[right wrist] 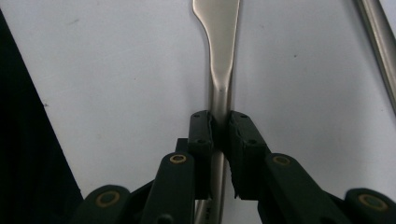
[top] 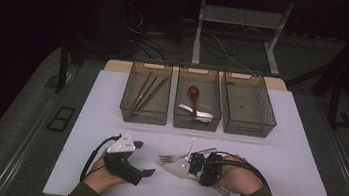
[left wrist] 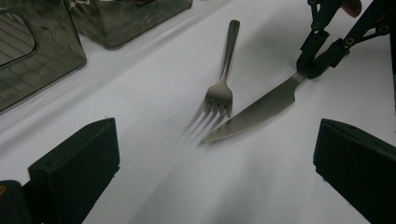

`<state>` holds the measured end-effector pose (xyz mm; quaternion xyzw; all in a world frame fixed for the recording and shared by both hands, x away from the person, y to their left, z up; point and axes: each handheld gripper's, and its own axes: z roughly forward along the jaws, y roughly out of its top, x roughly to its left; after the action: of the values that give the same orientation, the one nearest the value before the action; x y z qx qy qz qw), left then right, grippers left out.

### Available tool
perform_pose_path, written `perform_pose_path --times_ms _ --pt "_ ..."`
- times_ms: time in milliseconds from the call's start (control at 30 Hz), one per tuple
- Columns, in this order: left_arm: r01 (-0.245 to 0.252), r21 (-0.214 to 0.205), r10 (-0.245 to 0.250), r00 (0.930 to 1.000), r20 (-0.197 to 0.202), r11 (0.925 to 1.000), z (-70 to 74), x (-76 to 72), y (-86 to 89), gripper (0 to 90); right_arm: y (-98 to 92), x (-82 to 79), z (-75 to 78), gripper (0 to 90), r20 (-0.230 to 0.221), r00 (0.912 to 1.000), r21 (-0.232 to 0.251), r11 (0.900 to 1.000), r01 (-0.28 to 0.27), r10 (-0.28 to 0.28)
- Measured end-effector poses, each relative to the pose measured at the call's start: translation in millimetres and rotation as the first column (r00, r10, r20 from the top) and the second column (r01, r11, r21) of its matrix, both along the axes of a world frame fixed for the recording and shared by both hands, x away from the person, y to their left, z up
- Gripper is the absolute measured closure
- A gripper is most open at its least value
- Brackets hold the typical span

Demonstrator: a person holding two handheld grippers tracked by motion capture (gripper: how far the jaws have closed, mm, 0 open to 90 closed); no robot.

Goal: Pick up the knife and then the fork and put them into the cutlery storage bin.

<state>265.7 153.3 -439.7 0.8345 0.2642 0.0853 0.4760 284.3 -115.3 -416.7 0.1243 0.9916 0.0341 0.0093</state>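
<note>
Your right gripper [right wrist: 219, 123] is clamped on the one knife [left wrist: 261, 109], lying beside the single fork [left wrist: 223, 79], near three bins [top: 199, 103]. The left gripper view alone shows the serrated blade; your left gripper [top: 141, 158] gapes empty.

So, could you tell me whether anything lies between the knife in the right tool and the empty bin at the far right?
Nothing visible does. The right tool grips the knife by its handle. The fork lies beside the blade, towards the bins' side, tines touching it. The table up to the empty bin looks bare.
</note>
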Motion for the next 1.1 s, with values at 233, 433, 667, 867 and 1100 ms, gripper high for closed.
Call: perform_pose_path --times_ms 233,433,667,867,1100 --pt "-0.004 -0.003 0.004 1.0 0.0 1.0 0.2 0.0 0.9 0.0 -6.3 0.3 1.1 79.3 -0.011 0.9996 0.039 0.9989 -0.027 0.028" --pt "-0.004 -0.004 0.004 1.0 0.002 1.0 0.4 0.1 1.2 0.0 -18.4 0.6 6.8 79.3 -0.033 0.9994 0.092 0.9957 -0.01 0.013" --pt "-0.005 -0.004 0.005 1.0 0.002 1.0 0.6 0.0 1.2 0.0 -35.1 3.0 17.0 79.2 -0.025 0.9996 0.177 0.9841 0.016 -0.011" --pt "-0.004 -0.004 0.004 1.0 0.002 1.0 0.7 -0.1 1.3 0.0 -51.7 11.0 29.0 79.2 0.008 0.9968 0.278 0.9578 0.075 -0.08" --pt "-0.001 -0.001 0.002 1.0 0.006 1.0 0.6 0.2 1.2 0.0 -68.9 21.0 33.1 79.1 0.034 0.9845 0.367 0.9184 0.148 -0.172"
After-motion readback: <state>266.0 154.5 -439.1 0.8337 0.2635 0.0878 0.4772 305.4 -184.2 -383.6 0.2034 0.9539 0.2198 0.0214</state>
